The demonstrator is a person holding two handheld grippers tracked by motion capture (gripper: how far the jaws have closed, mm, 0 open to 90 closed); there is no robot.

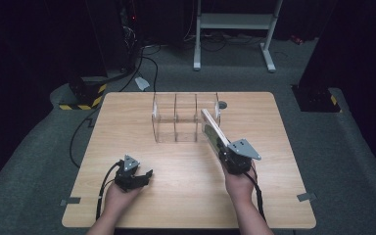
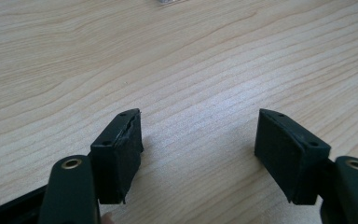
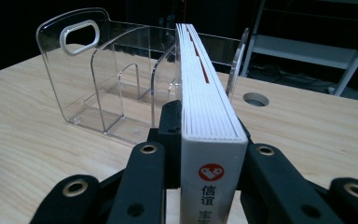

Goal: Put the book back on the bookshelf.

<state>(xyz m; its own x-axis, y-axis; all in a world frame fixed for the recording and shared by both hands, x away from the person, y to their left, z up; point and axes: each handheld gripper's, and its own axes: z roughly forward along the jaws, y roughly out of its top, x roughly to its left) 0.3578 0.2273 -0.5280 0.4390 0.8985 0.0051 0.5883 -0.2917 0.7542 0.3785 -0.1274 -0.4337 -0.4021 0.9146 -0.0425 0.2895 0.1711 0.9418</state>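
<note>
- Resting low near the table's front edge, the left gripper sat in the person's left hand, its jaws spread wide with nothing between them (bare wood grain showed in the gap in the left gripper view).
- A black cable trailed from it back along the forearm.
- The wooden table lay just beneath those black pads, which pointed toward the table's middle.
- Further right, the right hand held the right gripper, grey three-cornered plate on top, its jaws clamped on either side of a white book.
- The book stood on edge between the jaws, spine end nearest the right gripper view camera with a red heart logo and printed characters on it, page block uppermost.
- It was lifted off the table and angled up and away, its far end reaching the right end of a clear acrylic file rack; whether it touched the rack could not be told.
- The rack stood upright on the far half of the table, split by curved dividers into several compartments, with an oval handle cut-out in one end wall.
- A round cable hole sat in the tabletop just right of the rack.
</note>
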